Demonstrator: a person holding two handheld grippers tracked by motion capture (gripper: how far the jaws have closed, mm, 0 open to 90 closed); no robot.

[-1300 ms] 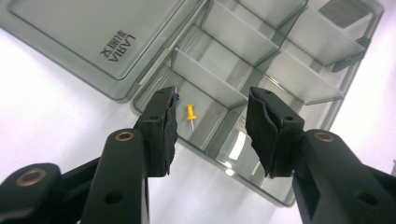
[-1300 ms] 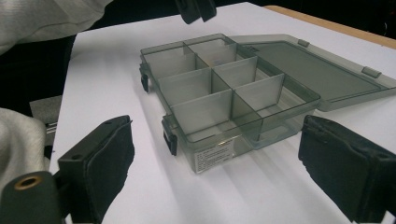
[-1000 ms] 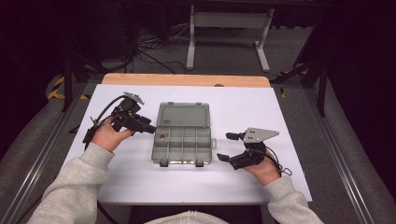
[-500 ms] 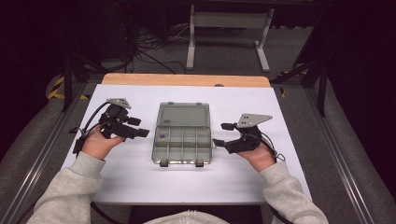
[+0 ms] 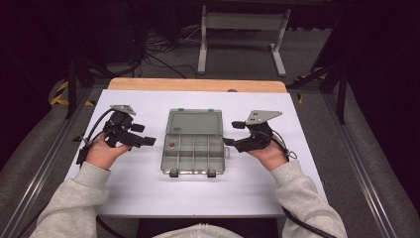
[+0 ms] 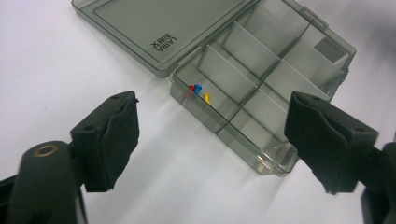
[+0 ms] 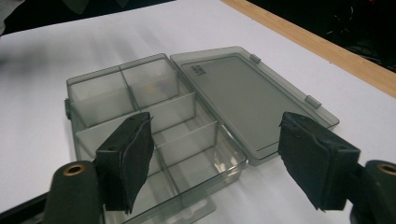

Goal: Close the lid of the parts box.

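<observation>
A: Smoke-grey translucent plastic compartment box [image 5: 193, 148] lies at the middle of the white table sheet [image 5: 148, 188], hinged lid [image 5: 194, 121] flat open behind it. Judged light, stiff, slick-walled; thin dividers could crack. Best hold: the outer side walls or the front latch edge.

B: Contents: a few small red, blue and yellow bits [image 6: 198, 91] in one corner cell. Left gripper [image 5: 146, 141] and right gripper [image 5: 230, 134] flank the box, jaws spread wide, empty, not touching. Wooden table edge [image 5: 198, 85] beyond; dark room, grey floor.
</observation>
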